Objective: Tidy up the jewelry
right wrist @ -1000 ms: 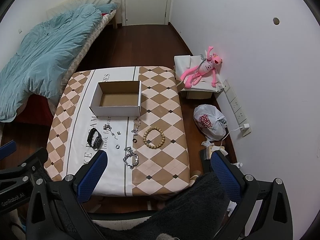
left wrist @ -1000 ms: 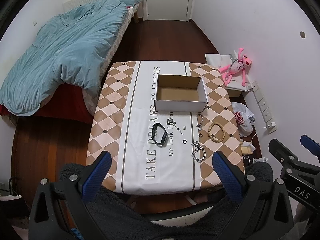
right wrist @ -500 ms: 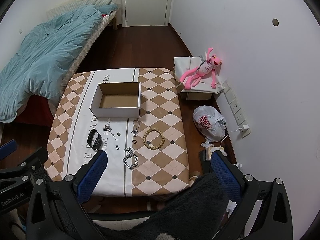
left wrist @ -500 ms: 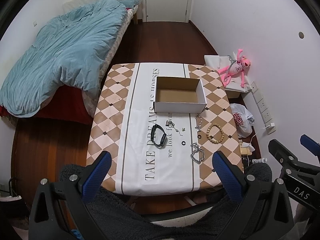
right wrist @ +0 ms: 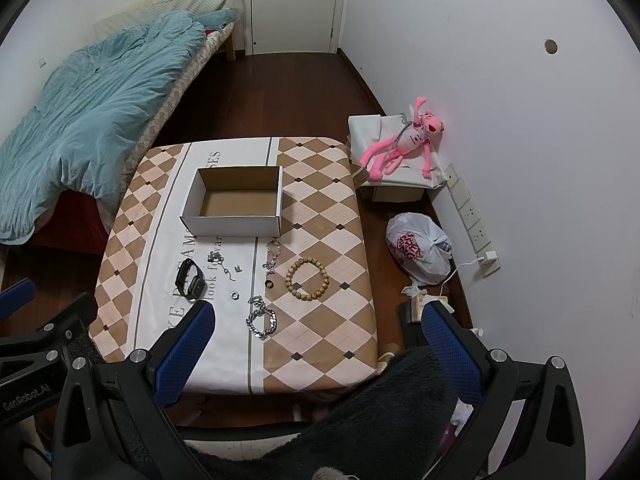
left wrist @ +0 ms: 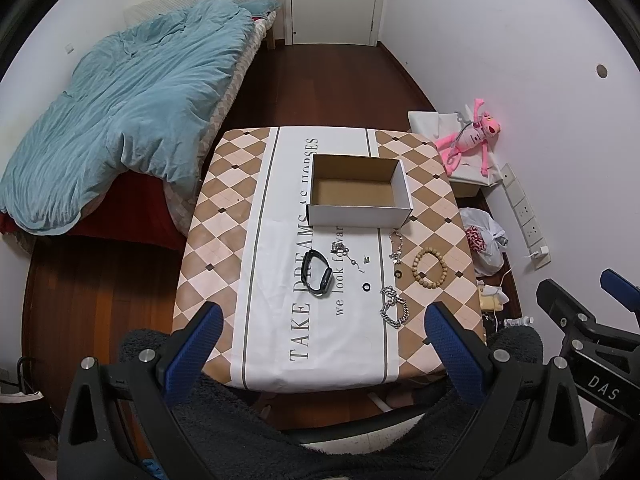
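Note:
An empty white cardboard box [left wrist: 359, 194] [right wrist: 236, 202] stands on the checkered table [left wrist: 224, 224] [right wrist: 320, 320]. In front of it lie a black watch [left wrist: 317, 273] [right wrist: 190, 279], a wooden bead bracelet [left wrist: 430, 267] [right wrist: 307, 279], a silver chain bracelet [left wrist: 394, 307] [right wrist: 261, 317], a thin silver bracelet [left wrist: 396, 244] [right wrist: 273, 255], a small pendant chain [left wrist: 344, 251] [right wrist: 219, 261] and small rings [left wrist: 365, 287] [right wrist: 235, 295]. My left gripper [left wrist: 324, 344] and right gripper [right wrist: 316, 340] hover high above the table's near edge, both open and holding nothing.
A bed with a blue duvet [left wrist: 120, 120] stands left of the table. By the right wall are a pink plush toy [right wrist: 404, 140] on a white box, a plastic bag [right wrist: 420, 252] and a power strip [right wrist: 474, 224]. A dark fuzzy sleeve [left wrist: 320, 420] lies below the grippers.
Both grippers have risen or drawn back slightly, so the table looks a bit smaller. Nothing on the table has moved.

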The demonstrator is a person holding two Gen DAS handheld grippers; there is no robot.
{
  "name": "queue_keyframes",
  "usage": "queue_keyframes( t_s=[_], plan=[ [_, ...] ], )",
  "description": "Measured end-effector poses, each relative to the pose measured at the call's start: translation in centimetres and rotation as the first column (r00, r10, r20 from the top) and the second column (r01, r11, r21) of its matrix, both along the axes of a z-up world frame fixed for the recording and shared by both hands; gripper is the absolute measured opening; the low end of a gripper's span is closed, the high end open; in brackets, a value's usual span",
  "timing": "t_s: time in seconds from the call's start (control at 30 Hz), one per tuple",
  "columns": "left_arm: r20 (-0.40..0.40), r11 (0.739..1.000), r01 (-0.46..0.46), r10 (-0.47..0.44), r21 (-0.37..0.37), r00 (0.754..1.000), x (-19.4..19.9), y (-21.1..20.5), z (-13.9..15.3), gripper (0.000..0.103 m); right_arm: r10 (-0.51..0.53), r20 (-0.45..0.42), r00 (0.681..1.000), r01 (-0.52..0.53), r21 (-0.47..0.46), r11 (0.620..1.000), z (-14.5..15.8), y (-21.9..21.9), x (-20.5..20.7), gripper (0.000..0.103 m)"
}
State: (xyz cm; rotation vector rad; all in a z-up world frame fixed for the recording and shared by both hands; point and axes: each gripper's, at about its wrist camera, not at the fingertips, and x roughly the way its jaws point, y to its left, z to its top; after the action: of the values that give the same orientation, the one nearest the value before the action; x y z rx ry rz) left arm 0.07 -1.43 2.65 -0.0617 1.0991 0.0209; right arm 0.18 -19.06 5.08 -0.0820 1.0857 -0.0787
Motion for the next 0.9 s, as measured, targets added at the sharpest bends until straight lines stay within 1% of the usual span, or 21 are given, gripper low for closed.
queue_keyframes(
  t_s=[0.2, 0.27, 0.4, 0.63, 0.7, 0.77, 0.9],
  plan=[
    [-0.008, 1.0, -0.001, 0.001, 0.005, 1.0, 0.5, 0.0, -0.3, 0.103, -0.009, 0.001, 1.0, 0.009, 0.01, 1.0, -0.1, -0.2, 0.7, 0.103],
    [-0.024, 1.0, -0.004, 0.004, 0.015, 1.0, 1.4, -0.2, -1.0, 0.103, -0.022, -0.001, 1.0, 0.023, 0.016, 1.0, -0.7, -0.5, 1.4, 0.103],
    [-0.039, 0.998, -0.015, 0.017, 0.058, 0.999, 3.5, -0.1, -3.1, 0.103, -0.058, -0.005, 0.998, 0.059, 0.004, 0.998, -2.6, -1.0, 3.2, 0.103],
    [-0.077, 0.994, -0.04, 0.048, 0.103, 0.996, 6.4, 1.3, -8.2, 0.103, -0.119, -0.072, 0.99, 0.118, -0.022, 0.993, -8.9, -2.5, 6.7, 0.103],
    [-0.103, 0.993, -0.043, 0.054, 0.109, 0.993, 7.4, 1.6, -10.0, 0.103, -0.146, -0.102, 0.984, 0.144, -0.033, 0.989, -11.3, -3.1, 7.9, 0.103],
    [-0.126, 0.992, -0.043, 0.058, 0.122, 0.99, 8.0, 1.9, -11.6, 0.103, -0.172, -0.146, 0.974, 0.17, -0.022, 0.985, -13.6, -3.9, 9.0, 0.103],
    [-0.171, 0.991, -0.032, 0.055, 0.132, 0.984, 9.2, 2.2, -14.5, 0.103, -0.211, -0.204, 0.956, 0.212, -0.02, 0.977, -17.5, -5.2, 10.4, 0.103]
  ],
)
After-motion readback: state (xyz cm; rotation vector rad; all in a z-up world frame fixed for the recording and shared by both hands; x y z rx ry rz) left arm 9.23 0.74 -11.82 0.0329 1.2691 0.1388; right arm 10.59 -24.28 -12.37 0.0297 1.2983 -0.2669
